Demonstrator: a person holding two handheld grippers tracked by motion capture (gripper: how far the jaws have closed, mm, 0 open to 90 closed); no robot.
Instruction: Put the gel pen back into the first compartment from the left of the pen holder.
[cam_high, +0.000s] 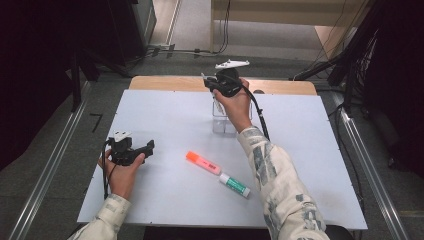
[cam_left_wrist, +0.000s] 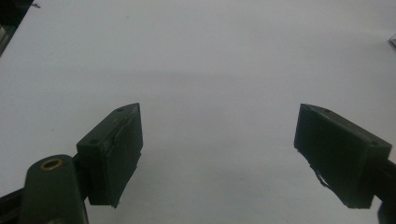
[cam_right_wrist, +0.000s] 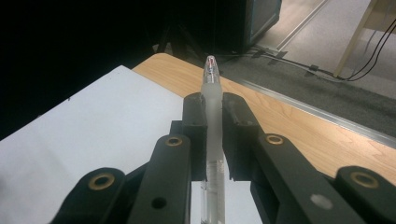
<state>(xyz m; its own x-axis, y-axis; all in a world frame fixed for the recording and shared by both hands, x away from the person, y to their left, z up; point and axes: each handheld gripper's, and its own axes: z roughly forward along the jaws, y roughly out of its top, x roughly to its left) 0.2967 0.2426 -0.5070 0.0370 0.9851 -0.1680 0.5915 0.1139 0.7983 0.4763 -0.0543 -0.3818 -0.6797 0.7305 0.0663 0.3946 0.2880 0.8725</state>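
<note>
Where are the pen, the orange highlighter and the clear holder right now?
pen (cam_right_wrist: 214, 121), right gripper view, frosted barrel between the jaws.
orange highlighter (cam_high: 203, 162), high view, middle of its body.
clear holder (cam_high: 220, 126), high view, its front wall.

The clear container stands toward the far middle of the table and is the one upright obstacle. The right claw, clamped on a pen, hangs just above it, with that forearm slanting in from the near right. Left of the container the tabletop lies bare out to the left claw, whose jaws stand wide apart over bare surface. Nearer than the container, an orange highlighter and a green-labelled tube lie flat, close together. Right of the container the table lies bare to its edge.
</note>
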